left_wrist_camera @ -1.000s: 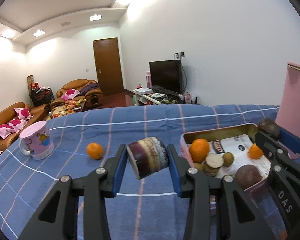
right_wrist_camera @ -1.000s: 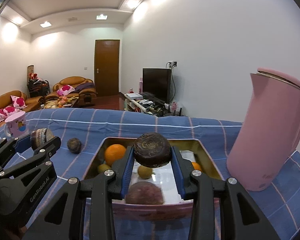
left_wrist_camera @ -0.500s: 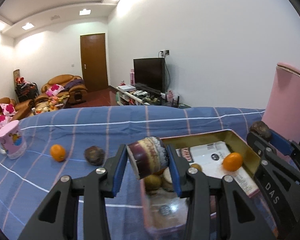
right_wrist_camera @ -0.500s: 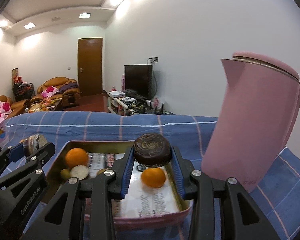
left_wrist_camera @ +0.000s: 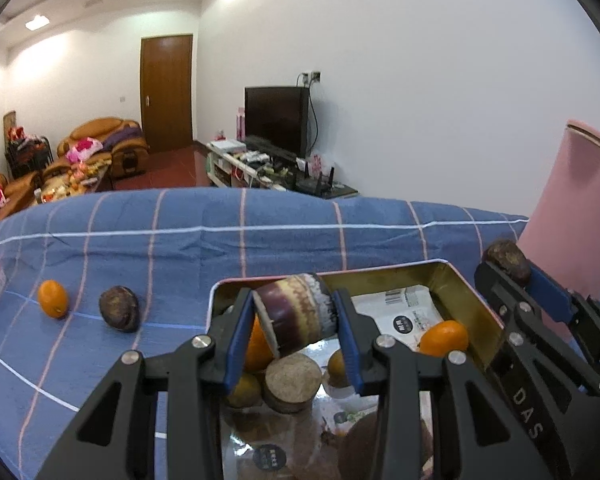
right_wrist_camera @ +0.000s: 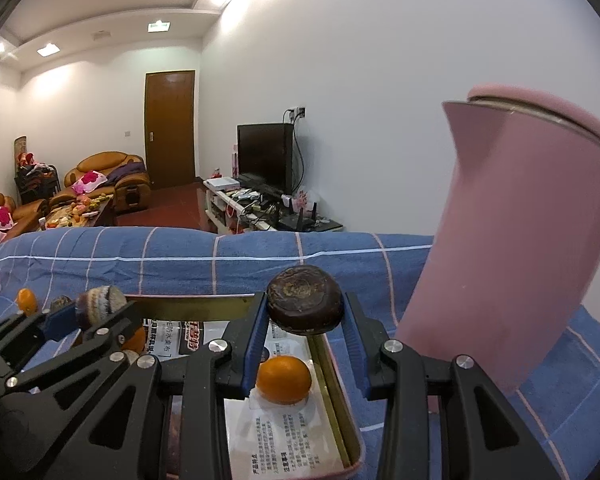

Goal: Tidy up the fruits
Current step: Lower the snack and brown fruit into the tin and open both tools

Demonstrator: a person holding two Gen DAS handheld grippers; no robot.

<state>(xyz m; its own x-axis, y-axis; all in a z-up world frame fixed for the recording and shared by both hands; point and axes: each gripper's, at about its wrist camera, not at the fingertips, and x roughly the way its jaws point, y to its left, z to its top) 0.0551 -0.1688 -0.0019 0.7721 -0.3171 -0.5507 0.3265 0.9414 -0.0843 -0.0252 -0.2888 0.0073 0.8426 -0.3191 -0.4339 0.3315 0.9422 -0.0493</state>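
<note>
surface: blue checked cloth [left_wrist_camera: 284, 248], tray [left_wrist_camera: 456, 292] at 6 o'clock
room: door [left_wrist_camera: 166, 92] at 11 o'clock
left gripper [left_wrist_camera: 296, 322]: pinching purple fruit [left_wrist_camera: 296, 316]
right gripper [right_wrist_camera: 305, 322]: pinching dark fruit [right_wrist_camera: 305, 305]

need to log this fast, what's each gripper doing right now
Left gripper: shut on the striped fruit piece.
Right gripper: shut on the dark round fruit.

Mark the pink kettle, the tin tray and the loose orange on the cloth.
pink kettle [right_wrist_camera: 516, 248], right wrist view, middle of its body
tin tray [left_wrist_camera: 456, 300], left wrist view, inner right wall
loose orange [left_wrist_camera: 52, 298], left wrist view, centre of fruit
</note>
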